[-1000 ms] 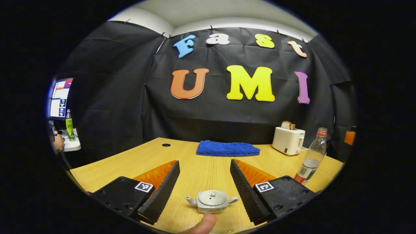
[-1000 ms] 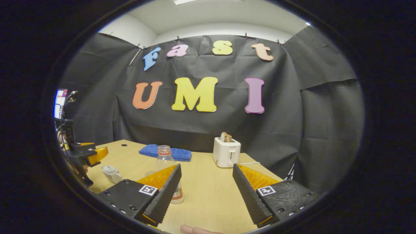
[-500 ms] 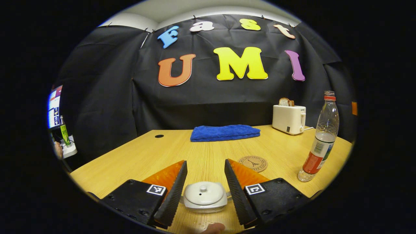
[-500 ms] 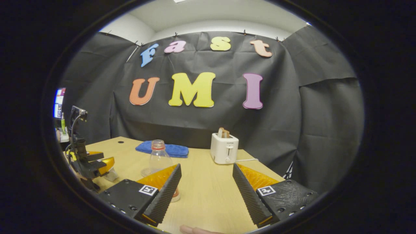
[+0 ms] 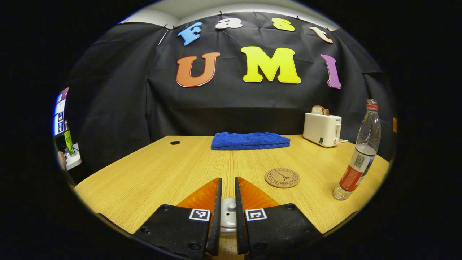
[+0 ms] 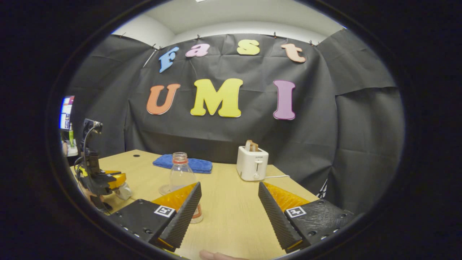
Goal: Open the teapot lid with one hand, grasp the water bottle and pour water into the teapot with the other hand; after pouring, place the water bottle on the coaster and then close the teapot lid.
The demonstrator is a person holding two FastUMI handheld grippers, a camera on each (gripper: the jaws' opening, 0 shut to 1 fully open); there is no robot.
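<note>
Two tongs are set for separate jobs: the left tongs (image 5: 227,220) are narrowed around the teapot lid (image 5: 228,209) for lifting, while the right tongs (image 6: 229,213) are held wide beside the water bottle (image 6: 180,177) on the surface (image 6: 231,216).

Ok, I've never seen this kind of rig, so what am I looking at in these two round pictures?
A person holds a two-finger gripper in each hand, and each carries a camera looking along its fingers. In the left gripper view, the left gripper has closed around the knob of the teapot lid. In the right gripper view, the right gripper hangs open, beside the water bottle. On the wooden table lie a coaster, a blue towel and a toaster.
</note>
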